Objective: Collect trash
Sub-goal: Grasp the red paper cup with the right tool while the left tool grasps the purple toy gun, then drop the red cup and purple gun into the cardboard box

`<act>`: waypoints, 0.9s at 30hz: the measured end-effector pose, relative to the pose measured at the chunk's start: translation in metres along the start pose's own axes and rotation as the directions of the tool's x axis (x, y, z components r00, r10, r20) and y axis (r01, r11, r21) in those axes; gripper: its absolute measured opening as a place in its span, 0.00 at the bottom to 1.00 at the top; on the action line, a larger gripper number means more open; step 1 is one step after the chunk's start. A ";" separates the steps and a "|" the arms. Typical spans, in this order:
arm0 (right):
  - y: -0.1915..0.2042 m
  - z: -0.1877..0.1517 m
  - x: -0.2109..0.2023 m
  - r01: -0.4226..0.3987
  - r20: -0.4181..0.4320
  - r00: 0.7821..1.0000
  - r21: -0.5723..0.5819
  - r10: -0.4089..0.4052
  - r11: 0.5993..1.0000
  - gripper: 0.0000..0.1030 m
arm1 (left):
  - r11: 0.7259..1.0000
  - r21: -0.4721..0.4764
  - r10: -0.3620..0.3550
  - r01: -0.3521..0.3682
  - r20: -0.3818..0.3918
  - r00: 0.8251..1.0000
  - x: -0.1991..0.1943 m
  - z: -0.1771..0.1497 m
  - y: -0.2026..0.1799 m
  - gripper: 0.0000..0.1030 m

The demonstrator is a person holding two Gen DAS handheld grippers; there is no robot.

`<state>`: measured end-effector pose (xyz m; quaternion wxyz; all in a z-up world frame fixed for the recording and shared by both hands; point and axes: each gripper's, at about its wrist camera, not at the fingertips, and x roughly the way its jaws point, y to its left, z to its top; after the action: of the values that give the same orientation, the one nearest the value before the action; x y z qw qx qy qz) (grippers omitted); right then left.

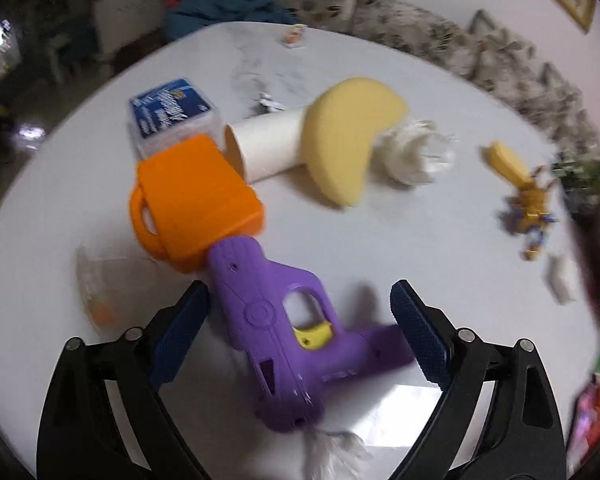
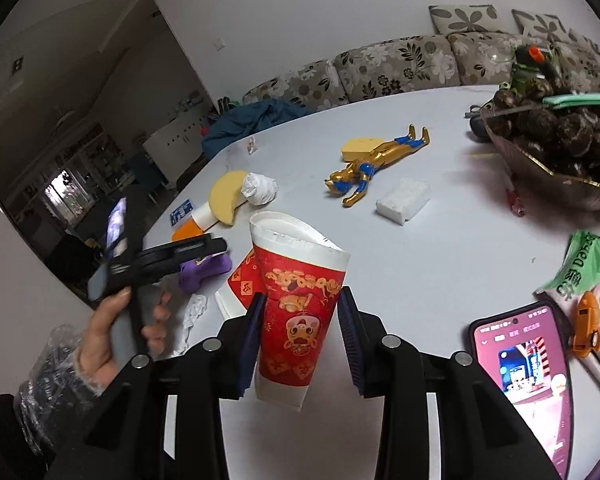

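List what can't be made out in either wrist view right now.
- Left wrist: label on the blue-lidded box is motion-blurred, unreadable.
- Left wrist: white tissue is cut off by the bottom edge, under the purple toy gun.
- Right wrist: base of the red paper cup hides the table beneath it; whether both pads press it is unclear.
- Right wrist: phone screen text too small.

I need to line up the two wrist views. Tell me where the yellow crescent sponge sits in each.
Left wrist: yellow crescent sponge upper centre, leaning on the white paper cup.
Right wrist: left of centre, far behind the held red cup, sponge at.
Shared landmark: crumpled white tissue touching the sponge.
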<state>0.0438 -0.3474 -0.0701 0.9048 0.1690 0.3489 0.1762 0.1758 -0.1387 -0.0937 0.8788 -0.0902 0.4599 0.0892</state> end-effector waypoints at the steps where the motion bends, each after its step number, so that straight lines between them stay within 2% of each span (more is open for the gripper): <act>1: -0.002 -0.001 0.000 -0.013 0.002 1.000 0.010 0.013 1.000 0.36 | 0.999 0.017 0.030 -0.030 0.010 1.000 -0.001 -0.001 -0.002 0.57; 2: 0.000 -0.001 -0.002 -0.021 0.003 1.000 0.011 0.021 1.000 0.36 | 0.998 0.044 0.032 -0.033 0.022 0.999 -0.003 -0.003 -0.004 0.50; 4: 0.002 -0.001 -0.003 -0.028 0.009 1.000 -0.001 0.028 1.000 0.36 | 0.999 0.043 -0.027 0.026 0.019 0.999 -0.010 -0.009 0.001 0.49; 6: 0.006 -0.003 -0.004 -0.037 0.010 0.999 -0.006 0.037 0.999 0.36 | 0.991 0.033 -0.126 0.126 0.012 0.992 -0.019 -0.016 0.010 0.49; 8: 0.011 -0.006 -0.006 -0.044 0.014 0.999 -0.010 0.044 0.999 0.36 | 0.973 0.059 -0.223 0.222 0.017 0.975 -0.036 -0.029 0.016 0.49; 11: 0.024 -0.013 -0.013 -0.078 0.013 0.997 -0.027 0.078 0.997 0.36 | 0.932 0.201 -0.324 0.303 0.079 0.943 -0.086 -0.060 0.028 0.49; 12: 0.031 -0.017 -0.017 -0.095 0.012 0.995 -0.039 0.096 0.995 0.36 | 0.910 0.256 -0.359 0.325 0.098 0.928 -0.107 -0.074 0.034 0.49; 15: 0.055 -0.032 -0.030 -0.157 -0.007 0.987 -0.087 0.158 0.984 0.36 | 0.854 0.401 -0.414 0.333 0.133 0.901 -0.162 -0.119 0.056 0.49; 17: 0.073 -0.050 -0.040 -0.206 -0.039 0.978 -0.129 0.203 0.970 0.36 | 0.819 0.467 -0.437 0.332 0.134 0.889 -0.188 -0.150 0.076 0.49; 19: 0.088 -0.072 -0.048 -0.241 -0.085 0.970 -0.162 0.229 0.957 0.36 | 0.804 0.488 -0.446 0.339 0.117 0.888 -0.197 -0.170 0.081 0.49; 22: 0.103 -0.103 -0.051 -0.270 -0.165 0.956 -0.177 0.242 0.947 0.36 | 0.802 0.484 -0.428 0.348 0.060 0.902 -0.197 -0.205 0.109 0.49; 25: 0.114 -0.143 -0.046 -0.244 -0.283 0.942 -0.205 0.181 0.948 0.36 | 0.804 0.484 -0.403 0.346 0.015 0.915 -0.183 -0.230 0.127 0.49; 27: 0.117 -0.162 -0.035 -0.234 -0.341 0.928 -0.216 0.151 0.948 0.36 | 0.792 0.506 -0.375 0.340 -0.036 0.926 -0.165 -0.246 0.131 0.49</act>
<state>-0.1164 -0.2302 -0.1131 0.8285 0.0551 0.4470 0.3329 -0.1427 -0.0828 -0.1056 0.8871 0.0599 0.4123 -0.1987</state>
